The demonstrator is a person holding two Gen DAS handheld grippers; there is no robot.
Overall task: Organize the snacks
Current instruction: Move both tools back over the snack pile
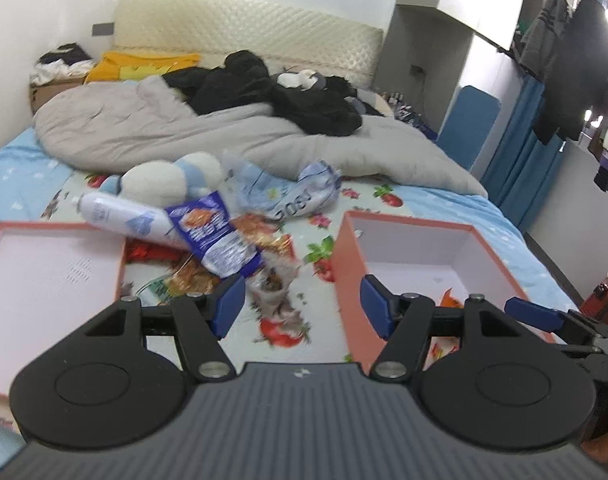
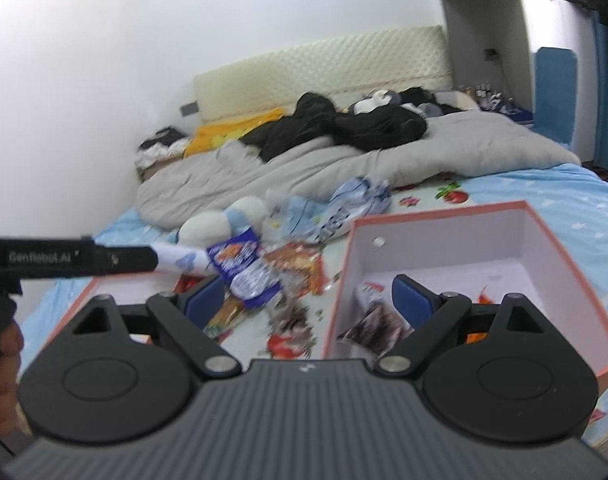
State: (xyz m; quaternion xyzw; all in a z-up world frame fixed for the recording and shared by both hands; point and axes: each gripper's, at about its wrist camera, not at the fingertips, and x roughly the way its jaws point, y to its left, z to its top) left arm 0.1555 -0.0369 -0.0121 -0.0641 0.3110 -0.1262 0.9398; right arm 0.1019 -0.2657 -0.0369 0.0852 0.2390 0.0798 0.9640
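Cotton bed point(image 1: 444, 208): printed sheet carries everything; grey duvet point(image 1: 224, 136) lies far beyond both sets of fingers.
Coral box point(image 1: 416, 240): open, white inside, to the right of the left gripper's fingers; in the right wrist view point(image 2: 544, 264) the right gripper's right finger hangs over it.
Coral lid or second tray point(image 1: 44, 276): left of the left gripper's fingers, nothing visible in it.
Snack pile point(image 1: 224, 248): loose packets heaped on the sheet just ahead of the left gripper's fingers, between the 2 coral pieces; a blue-and-white packet point(image 1: 220, 236) lies on top, a white bottle point(image 1: 120, 216) behind it.
Packets in box point(image 2: 378, 320): at least 1 dark packet already inside, plus an orange scrap.
Left gripper point(image 1: 302, 308): fingers spread wide, holding nothing.
Right gripper point(image 2: 304, 300): fingers spread wide, holding nothing.
Step, as I judge it: partway through, between placing 1 packet and fetching another.
Next move calls for: lowering a gripper onto the top packet and pinching a crinkly edge.
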